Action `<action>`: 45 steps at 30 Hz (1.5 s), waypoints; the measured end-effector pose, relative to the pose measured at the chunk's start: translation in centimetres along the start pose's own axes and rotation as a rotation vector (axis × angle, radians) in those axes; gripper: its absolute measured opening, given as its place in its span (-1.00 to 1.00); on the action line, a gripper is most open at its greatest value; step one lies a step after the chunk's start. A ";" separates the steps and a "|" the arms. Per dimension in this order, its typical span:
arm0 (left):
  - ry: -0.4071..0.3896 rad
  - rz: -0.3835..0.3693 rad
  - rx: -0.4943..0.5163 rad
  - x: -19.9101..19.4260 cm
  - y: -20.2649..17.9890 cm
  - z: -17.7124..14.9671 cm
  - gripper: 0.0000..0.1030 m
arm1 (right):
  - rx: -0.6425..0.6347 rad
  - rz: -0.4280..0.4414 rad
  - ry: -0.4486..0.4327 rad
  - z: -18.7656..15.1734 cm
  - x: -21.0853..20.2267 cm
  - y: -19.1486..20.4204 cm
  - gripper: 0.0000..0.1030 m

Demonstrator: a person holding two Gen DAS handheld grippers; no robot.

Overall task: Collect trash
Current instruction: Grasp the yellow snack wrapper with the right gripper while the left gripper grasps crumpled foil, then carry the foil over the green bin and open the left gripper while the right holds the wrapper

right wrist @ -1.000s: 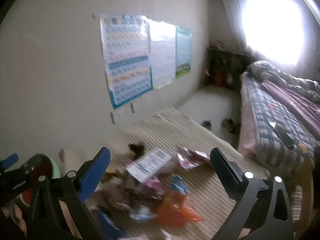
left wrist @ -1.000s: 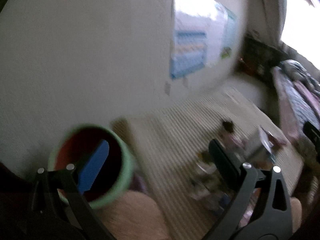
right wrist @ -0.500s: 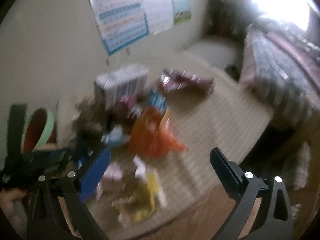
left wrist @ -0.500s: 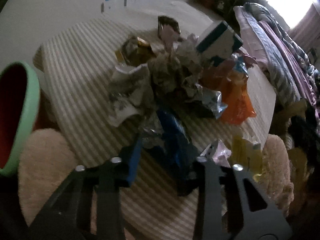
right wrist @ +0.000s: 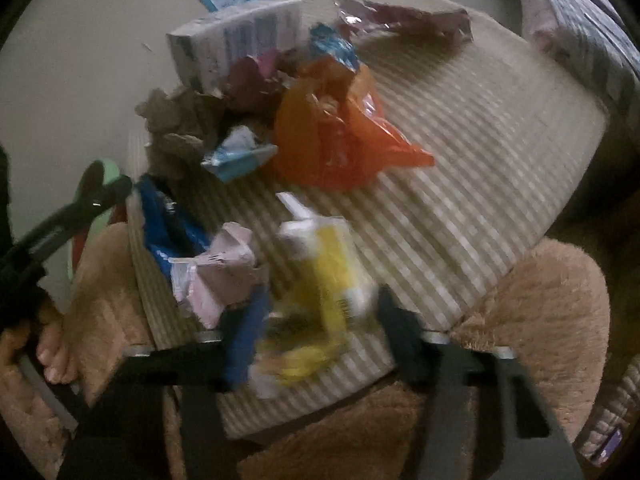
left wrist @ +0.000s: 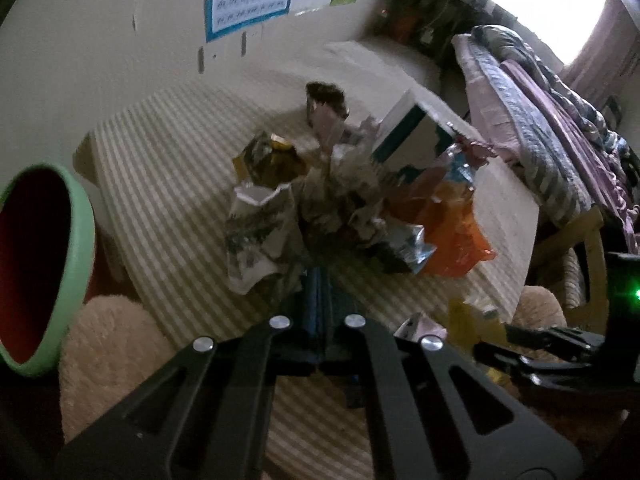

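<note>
The left tool (left wrist: 318,280) has closed on a blue wrapper (right wrist: 168,228) at the striped surface's (left wrist: 168,208) near edge. The right tool (right wrist: 316,320), jaws just closing, pinches a blurred yellow carton (right wrist: 328,264). The trash pile (left wrist: 352,192) sits mid-surface.

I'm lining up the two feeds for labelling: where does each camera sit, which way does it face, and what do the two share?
Left wrist: on the left gripper, angled steeply down over the striped table toward the trash pile and green bin; its own shut fingers show, with the right gripper at the right edge.
Right wrist: on the right gripper, angled down at the table's near edge; its fingers straddle a yellow carton; the left gripper and bare toes show at left.
Shared: orange bag, white box, table, bin.
</note>
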State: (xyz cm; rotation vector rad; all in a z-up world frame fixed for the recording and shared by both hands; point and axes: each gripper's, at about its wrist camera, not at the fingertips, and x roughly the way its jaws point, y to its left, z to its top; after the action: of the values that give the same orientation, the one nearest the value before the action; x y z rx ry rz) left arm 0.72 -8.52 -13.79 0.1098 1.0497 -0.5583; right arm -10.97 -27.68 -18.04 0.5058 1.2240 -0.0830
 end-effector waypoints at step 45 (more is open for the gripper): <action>-0.212 0.037 -0.068 -5.5 3.3 2.6 -0.99 | -0.153 -0.006 -0.487 4.8 -8.5 5.1 -0.58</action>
State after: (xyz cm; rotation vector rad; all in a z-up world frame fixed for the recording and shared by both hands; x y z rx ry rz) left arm 2.30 -4.50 -8.44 0.0103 0.8578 -0.4887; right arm -8.04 -26.89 -7.38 0.3222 0.7483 -0.1096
